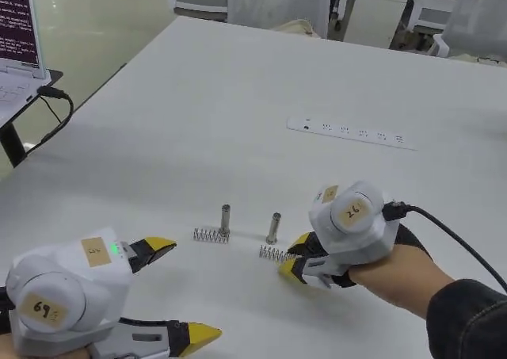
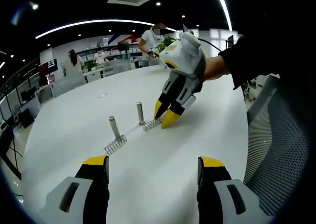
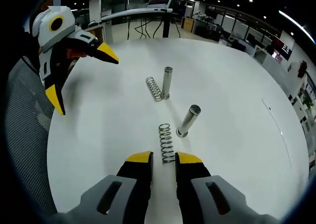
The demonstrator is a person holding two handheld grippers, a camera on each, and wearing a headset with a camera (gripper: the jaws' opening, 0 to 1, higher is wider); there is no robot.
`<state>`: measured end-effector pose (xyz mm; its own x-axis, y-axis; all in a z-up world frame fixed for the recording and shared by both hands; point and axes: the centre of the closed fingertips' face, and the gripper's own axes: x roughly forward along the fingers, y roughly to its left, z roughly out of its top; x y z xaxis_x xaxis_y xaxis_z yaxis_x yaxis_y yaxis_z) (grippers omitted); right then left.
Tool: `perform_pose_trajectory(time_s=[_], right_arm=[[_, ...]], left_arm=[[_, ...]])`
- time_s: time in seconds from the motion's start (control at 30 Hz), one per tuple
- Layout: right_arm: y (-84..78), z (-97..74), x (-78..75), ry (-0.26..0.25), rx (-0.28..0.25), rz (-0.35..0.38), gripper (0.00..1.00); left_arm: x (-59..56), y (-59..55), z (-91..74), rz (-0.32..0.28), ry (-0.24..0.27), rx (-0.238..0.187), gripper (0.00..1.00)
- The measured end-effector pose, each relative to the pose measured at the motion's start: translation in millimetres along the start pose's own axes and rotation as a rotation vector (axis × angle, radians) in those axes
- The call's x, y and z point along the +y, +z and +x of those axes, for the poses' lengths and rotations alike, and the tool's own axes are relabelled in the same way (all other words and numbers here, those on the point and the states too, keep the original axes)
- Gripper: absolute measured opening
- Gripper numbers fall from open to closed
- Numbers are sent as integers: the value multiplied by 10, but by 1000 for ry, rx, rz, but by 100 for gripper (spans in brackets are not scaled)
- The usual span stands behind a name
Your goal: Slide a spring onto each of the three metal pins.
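Two steel pins stand upright on the white table: one [image 1: 226, 219] [image 3: 167, 82] on the left, one [image 1: 274, 227] [image 3: 188, 119] on the right. A spring [image 1: 211, 235] [image 2: 115, 145] lies at the left pin's foot. A second spring [image 1: 272, 253] [image 3: 166, 141] lies flat beside the right pin. My right gripper [image 3: 164, 158] [image 1: 291, 262] is shut on this spring's near end, low on the table. My left gripper [image 2: 153, 160] [image 1: 182, 289] hovers wide open near the table's front edge, holding nothing.
A white power strip [image 1: 348, 131] lies farther back on the table [image 1: 238, 97]. A laptop [image 1: 12, 50] on a stand with a black cable sits off the left edge. The right gripper's cable [image 1: 451, 236] trails to the right. Chairs and people are in the background.
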<state>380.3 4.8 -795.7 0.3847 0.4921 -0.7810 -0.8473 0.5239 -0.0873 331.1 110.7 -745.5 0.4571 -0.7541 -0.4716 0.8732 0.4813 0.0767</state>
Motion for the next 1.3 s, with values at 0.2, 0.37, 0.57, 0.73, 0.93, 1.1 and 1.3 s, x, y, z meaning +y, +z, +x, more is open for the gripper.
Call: perform_pose_trajectory(time_s=[0.2, 0.37, 0.57, 0.73, 0.93, 1.1, 1.3], right_arm=[[-4, -2, 4, -5, -7, -17, 12], [-18, -2, 21, -5, 8, -31, 9], [27, -75, 111, 8, 19, -60, 8], [79, -188, 208, 37, 36, -90, 8], [162, -340, 361, 82, 53, -107, 8], [229, -445, 534, 128, 72, -142, 8], [327, -510, 679, 161, 74, -178, 8]], left_arm=[[-11, 4, 8, 0, -4, -1, 69], [-9, 6, 5, 0, -3, -2, 69], [-25, 23, 15, 6, -10, -6, 68], [-72, 66, 57, 23, -29, -9, 66], [-129, 144, 105, 52, -54, -21, 63], [-171, 219, 135, 94, -76, -38, 59], [-263, 267, 152, 153, -119, -51, 43]])
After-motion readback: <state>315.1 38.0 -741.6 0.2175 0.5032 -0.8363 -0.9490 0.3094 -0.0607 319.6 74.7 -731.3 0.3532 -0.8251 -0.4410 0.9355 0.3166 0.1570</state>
